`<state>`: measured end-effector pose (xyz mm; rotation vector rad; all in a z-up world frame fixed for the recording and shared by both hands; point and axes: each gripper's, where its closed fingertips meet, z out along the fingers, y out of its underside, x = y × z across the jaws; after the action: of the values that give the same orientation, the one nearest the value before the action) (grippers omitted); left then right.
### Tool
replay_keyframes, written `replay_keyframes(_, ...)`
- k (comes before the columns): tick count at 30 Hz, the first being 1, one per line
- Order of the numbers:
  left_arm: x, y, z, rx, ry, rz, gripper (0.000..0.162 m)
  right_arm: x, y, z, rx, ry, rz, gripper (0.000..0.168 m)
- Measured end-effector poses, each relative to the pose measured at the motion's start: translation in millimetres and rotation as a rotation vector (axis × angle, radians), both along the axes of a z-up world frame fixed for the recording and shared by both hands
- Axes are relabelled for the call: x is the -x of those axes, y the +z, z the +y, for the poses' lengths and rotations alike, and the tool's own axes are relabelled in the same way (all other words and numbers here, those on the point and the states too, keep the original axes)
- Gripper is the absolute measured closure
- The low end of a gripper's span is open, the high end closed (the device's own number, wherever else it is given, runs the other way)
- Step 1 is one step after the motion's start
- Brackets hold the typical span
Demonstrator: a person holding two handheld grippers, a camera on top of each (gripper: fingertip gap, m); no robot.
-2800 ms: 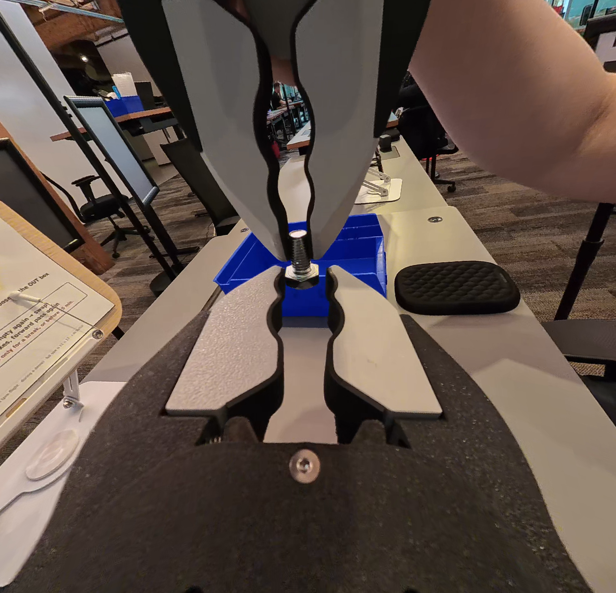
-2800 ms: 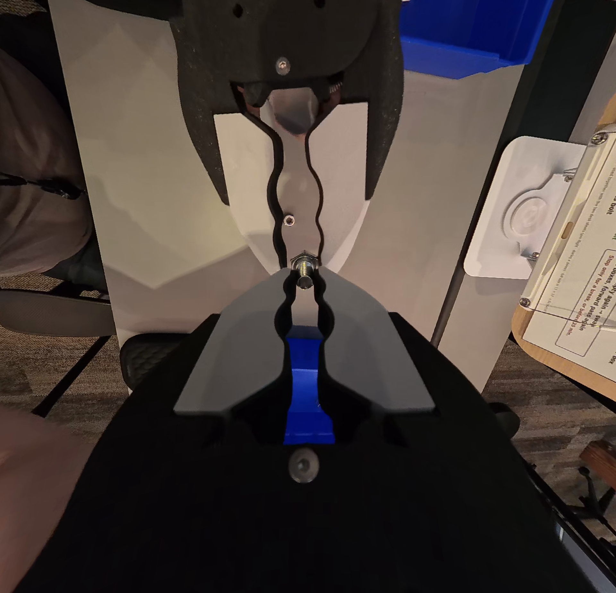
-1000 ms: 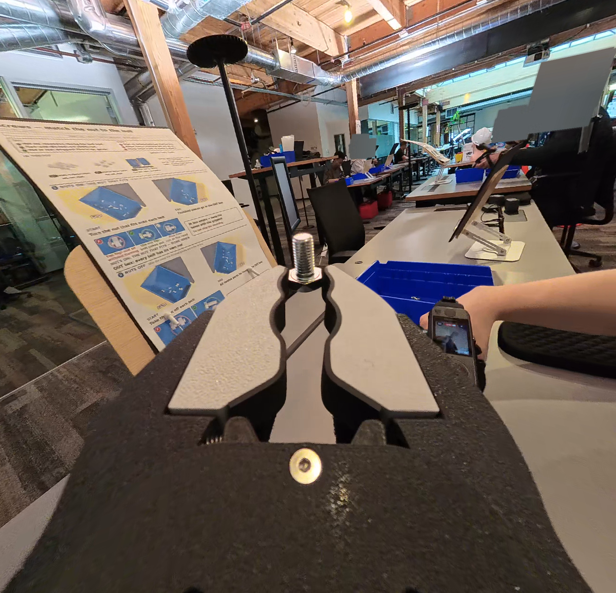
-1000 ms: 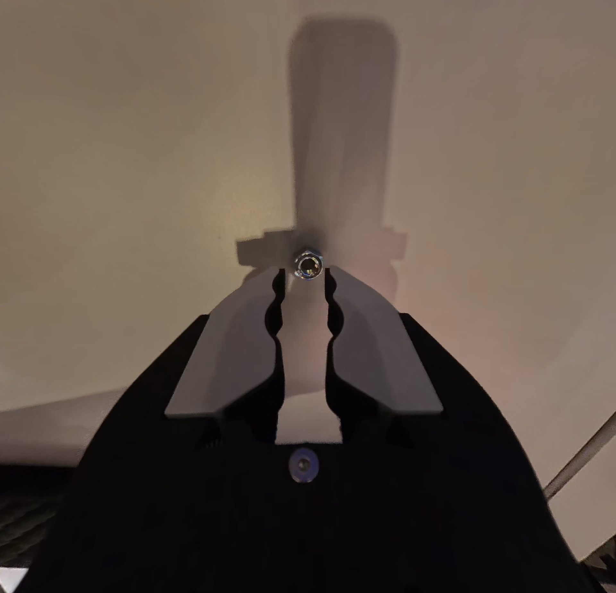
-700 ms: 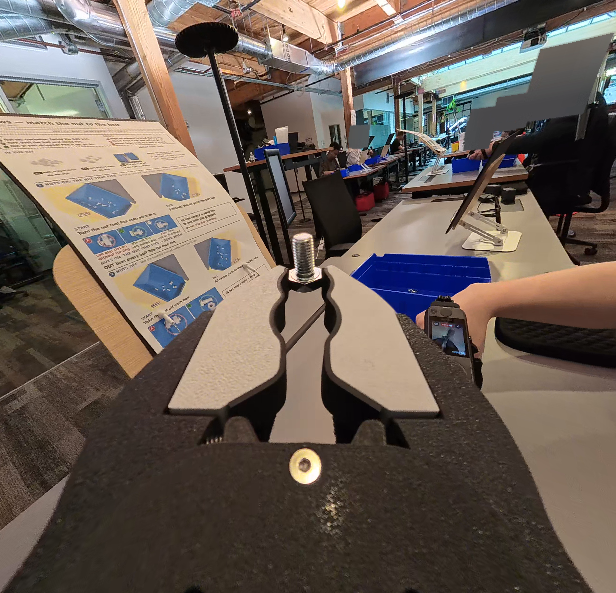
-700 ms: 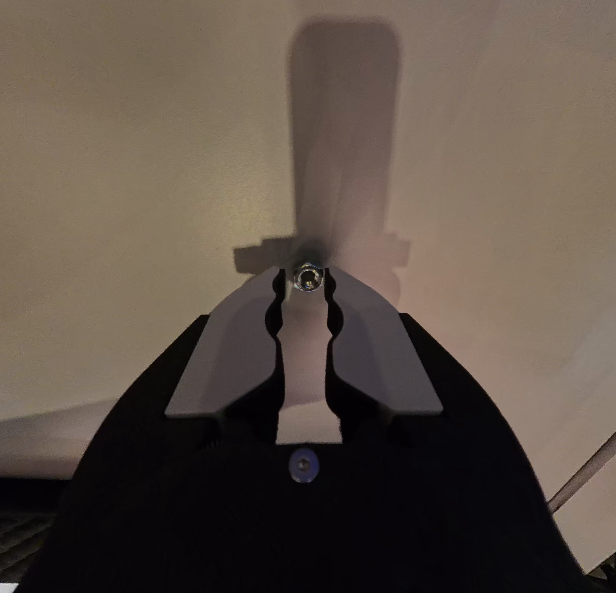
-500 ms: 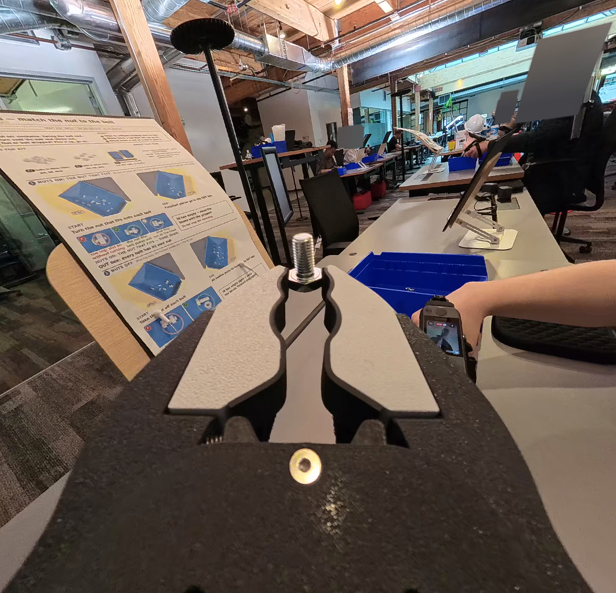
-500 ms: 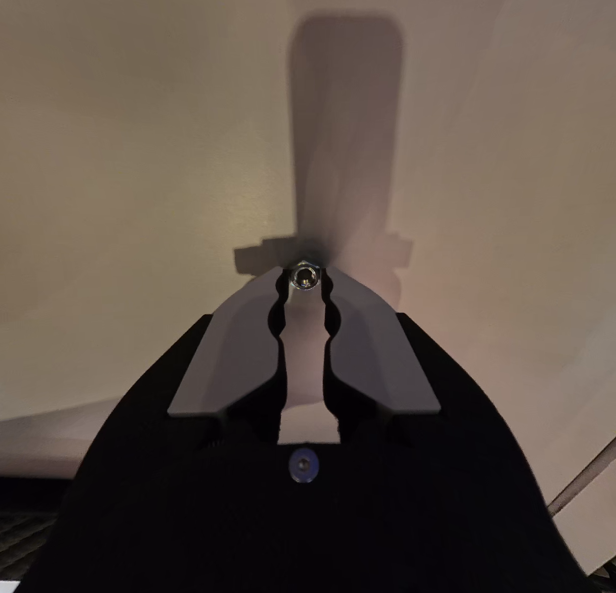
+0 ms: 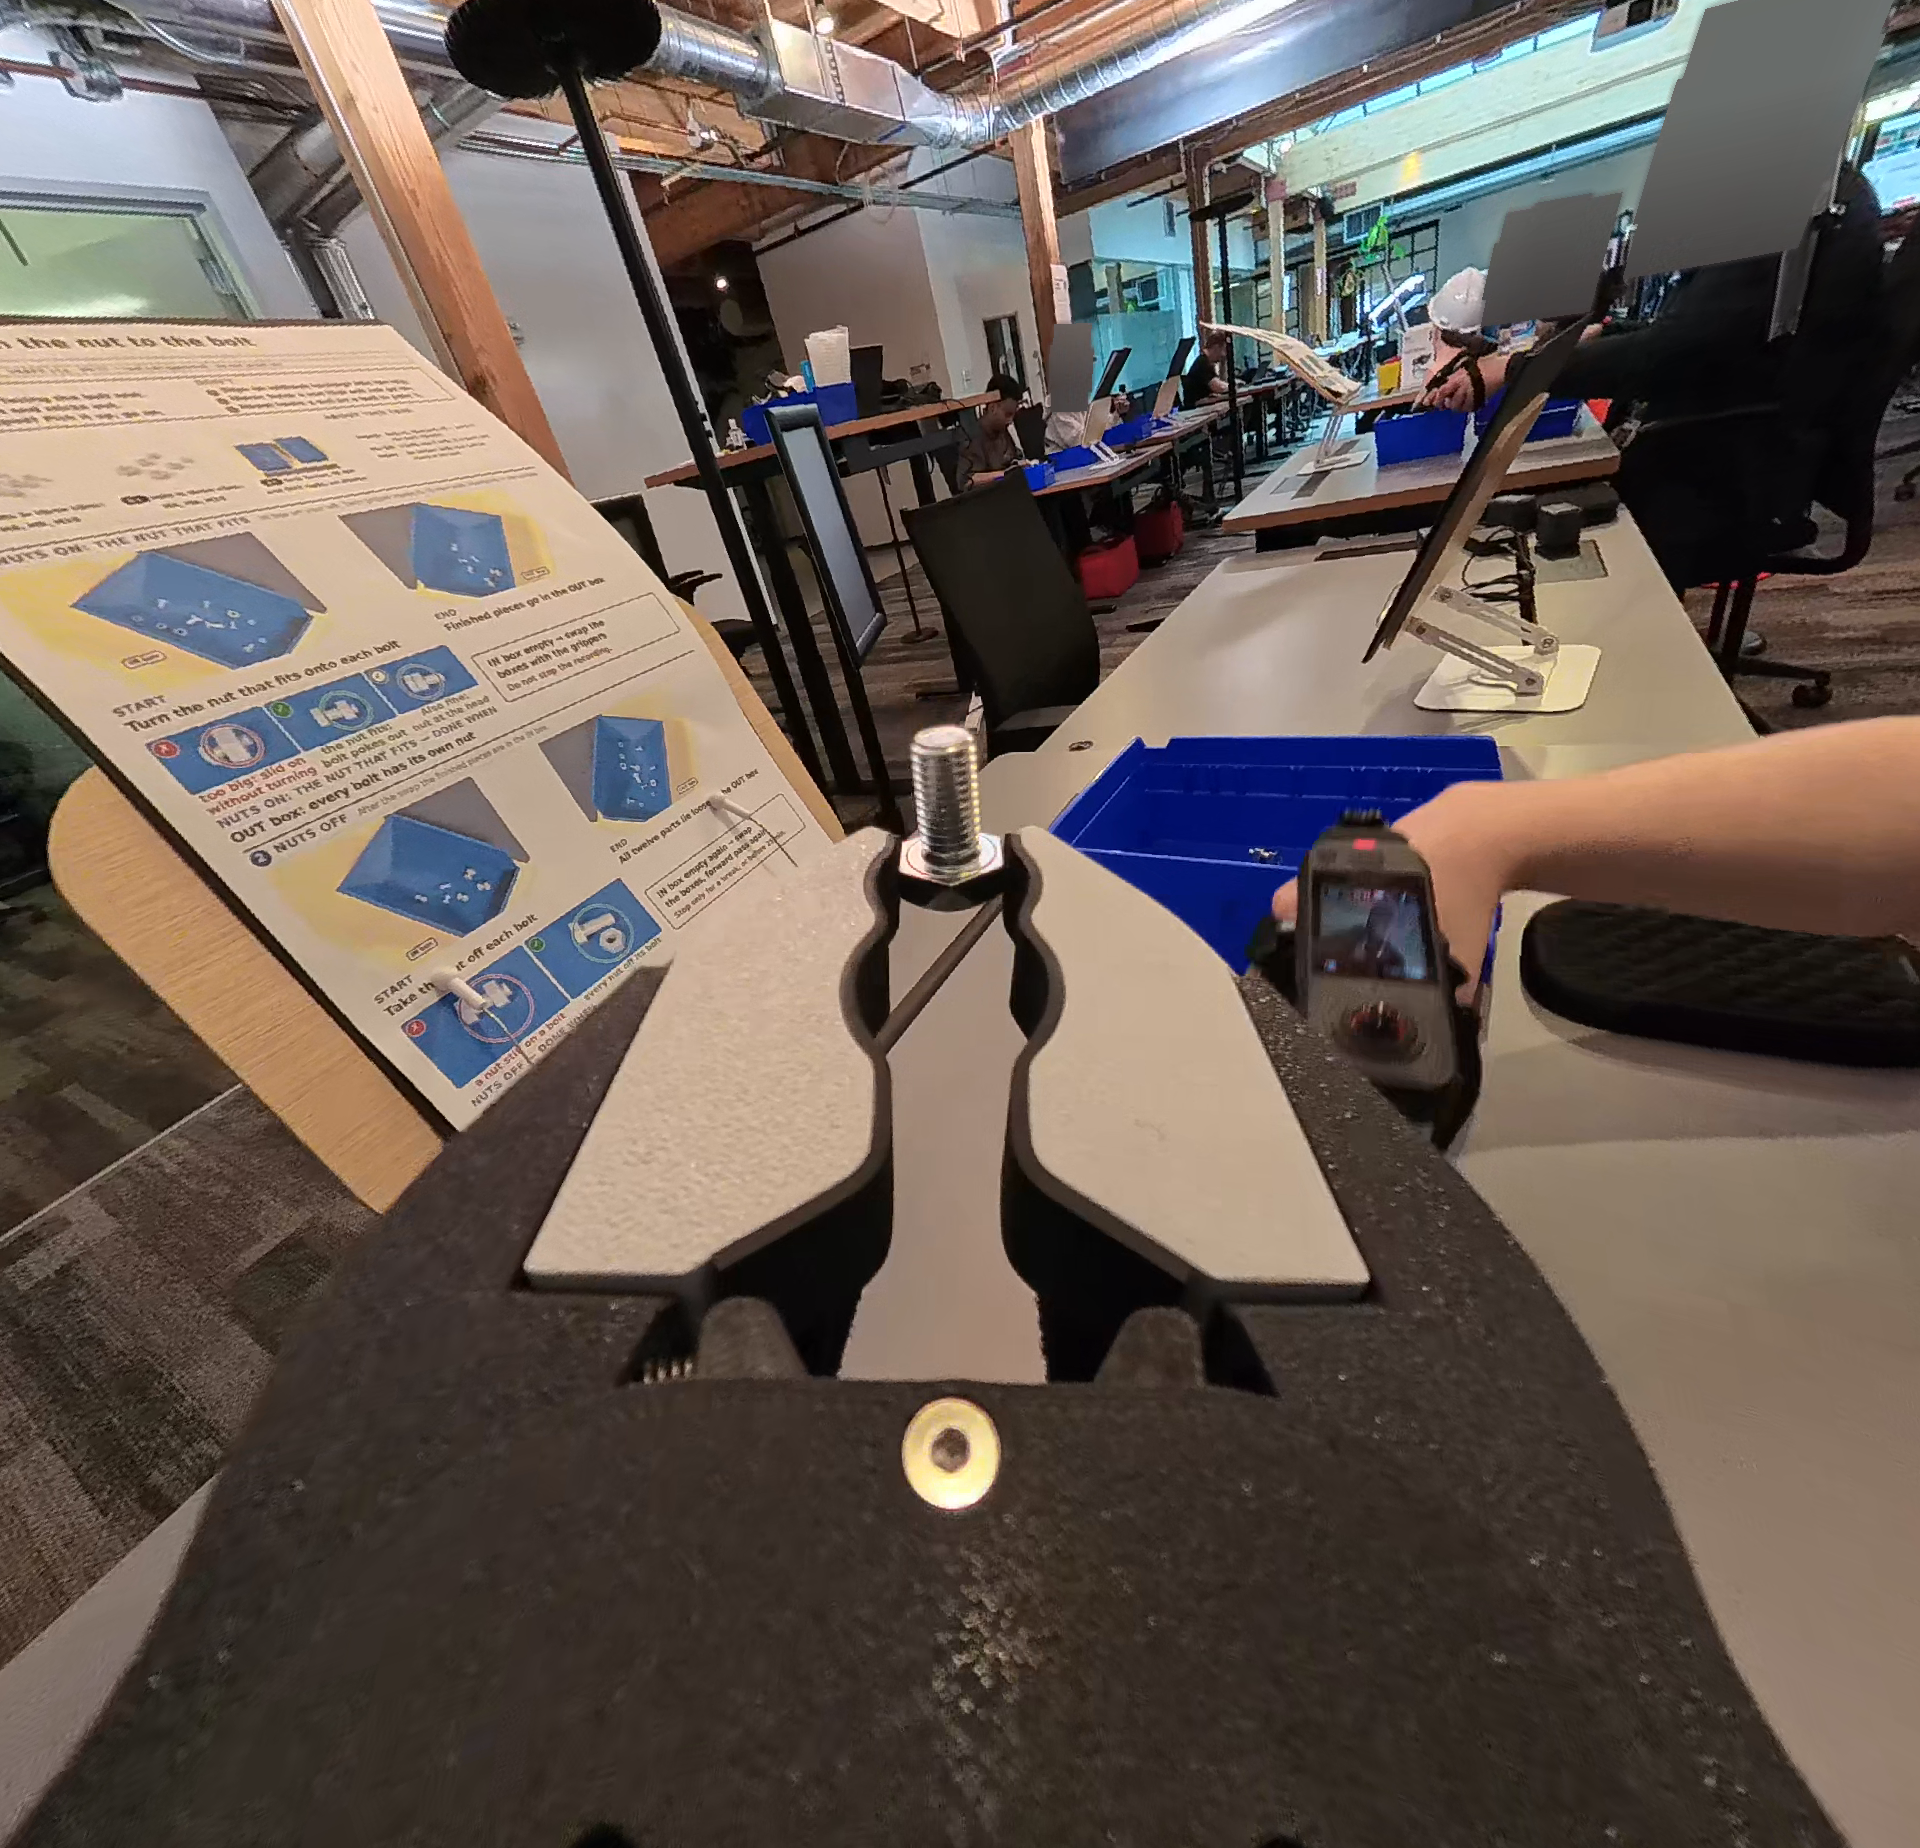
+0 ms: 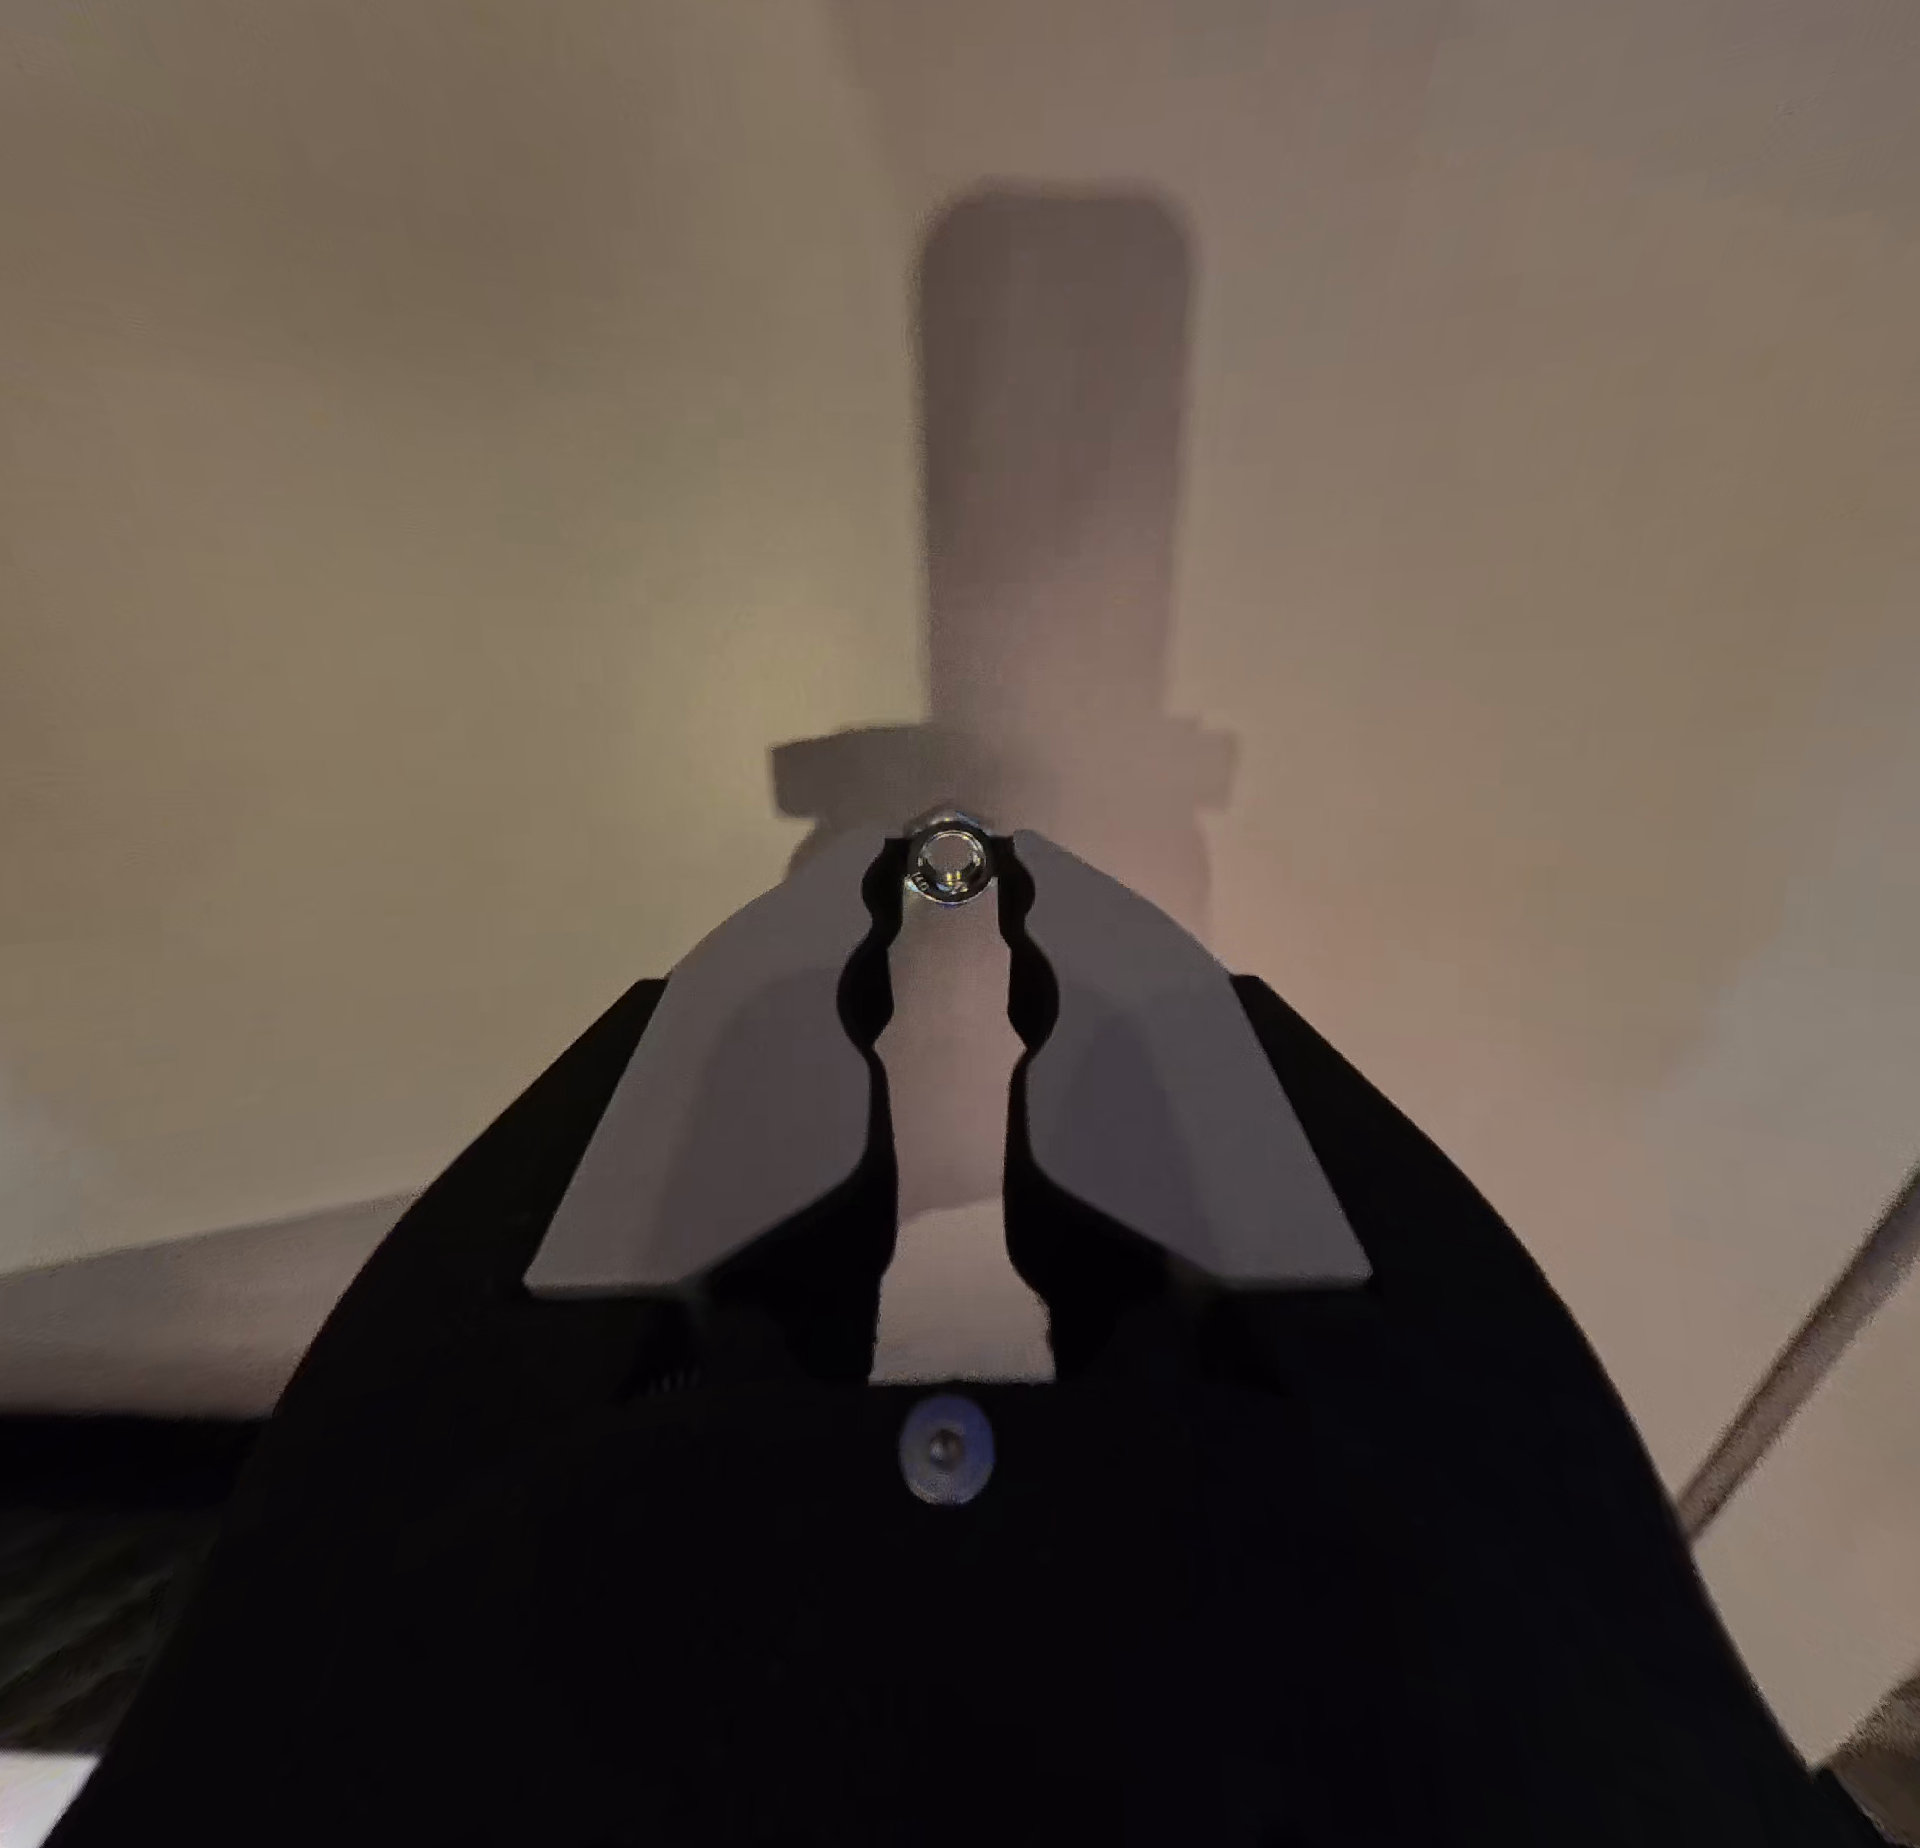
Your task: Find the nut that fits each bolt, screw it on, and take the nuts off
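- At our left gripper (image 9: pixel 948 868) tips: both fingers clamped on the hex head of a bolt (image 9: pixel 944 809). Threaded shank stands upright, clear above the fingertips, nothing threaded on the visible part.
- Left gripper is held up off the grey table (image 9: pixel 1714 1383), pointing out across the room.
- Left of it: instruction board (image 9: pixel 343 676) on a wooden backing, leaning back, printed with blue box pictures. Just beside the gripper body, contact can't be confirmed.
- Ahead and right: blue bin (image 9: pixel 1226 822) on the table, a few small metal parts inside, too small for us to identify.
- Our right hand (image 9: pixel 1455 863) reaches in from the right edge in front of the bin, holding the other tool; its small camera unit (image 9: pixel 1371 957) with a lit screen faces us. Black mesh pad (image 9: pixel 1725 988) lies under the forearm.
- Right wrist view: right gripper (image 10: pixel 948 863) closed on a small silver nut (image 10: pixel 948 866), pinched in the notch at the fingertips, bore facing the camera.
- Behind the nut: only a pale, dim surface (image 10: pixel 416 448) with the gripper's shadow on it. We cannot tell whether the nut touches it.
- Bolt and nut are well apart, one per gripper, not joined.
- Background: black pole with a round disc top (image 9: pixel 665 344), tilted monitors, desks, people seated farther off.
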<state>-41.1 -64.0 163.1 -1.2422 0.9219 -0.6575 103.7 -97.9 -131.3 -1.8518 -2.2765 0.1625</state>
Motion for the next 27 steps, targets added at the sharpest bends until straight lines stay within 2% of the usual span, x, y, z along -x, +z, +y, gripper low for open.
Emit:
replay_keyframes(3,-2.4,-0.9,0.4,0.014,-0.014,-0.004,0.144,-5.7,40.7,2.1,-0.024,-0.012,0.03,0.15)
replay_keyframes(9,-14.5,-5.2,-4.2,0.018,-0.038,0.026,0.144,-8.2,143.5,-0.2,-0.061,-0.014,0.076,0.15)
replay_keyframes(16,-47.0,-26.9,-5.0,0.11,-0.127,0.069,0.144,7.2,250.3,-10.9,-0.053,-0.016,0.102,0.15)
replay_keyframes(21,-84.9,-39.4,-22.0,0.198,-0.296,0.045,0.144,18.4,291.9,-13.9,-0.05,-0.032,0.119,0.15)
replay_keyframes(27,-112.7,-47.0,-39.9,0.3,-0.444,0.003,0.144,33.1,296.2,-11.4,-0.043,-0.029,0.085,0.15)
